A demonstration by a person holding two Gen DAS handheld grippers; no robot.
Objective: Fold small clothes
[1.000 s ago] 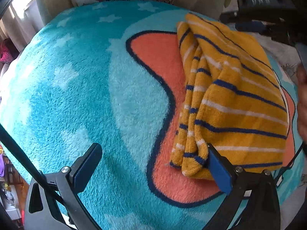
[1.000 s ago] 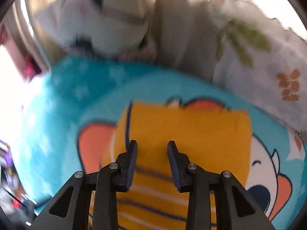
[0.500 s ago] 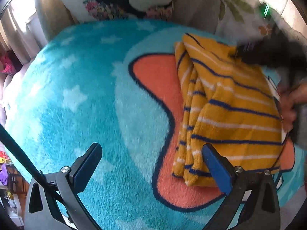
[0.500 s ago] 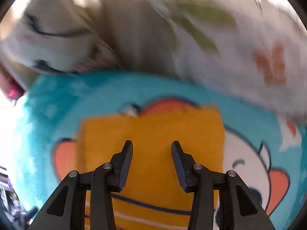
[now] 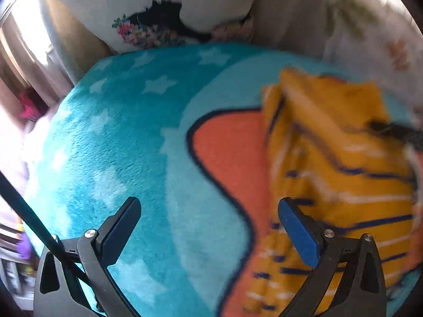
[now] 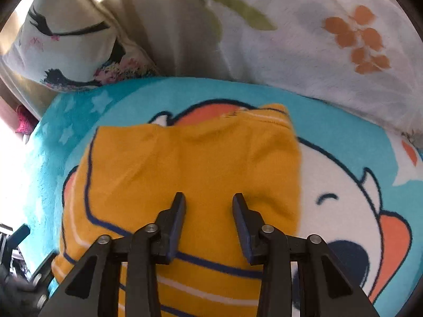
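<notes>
Here the right gripper (image 6: pixel 208 203), jaws just narrowing, hovers empty over the striped garment (image 6: pixel 201 163).

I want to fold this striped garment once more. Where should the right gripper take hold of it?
Probably at the far edge of the garment, near its raised corner. That corner stands off the blanket, so a finger could slip under. The right gripper hangs open over the middle; coming from above and beyond, it could draw the edge back towards the striped end.

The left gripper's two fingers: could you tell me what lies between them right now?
In the left wrist view, only the turquoise blanket and its orange patch show between the open left gripper's fingers; the striped yellow garment lies behind its right finger.
</notes>
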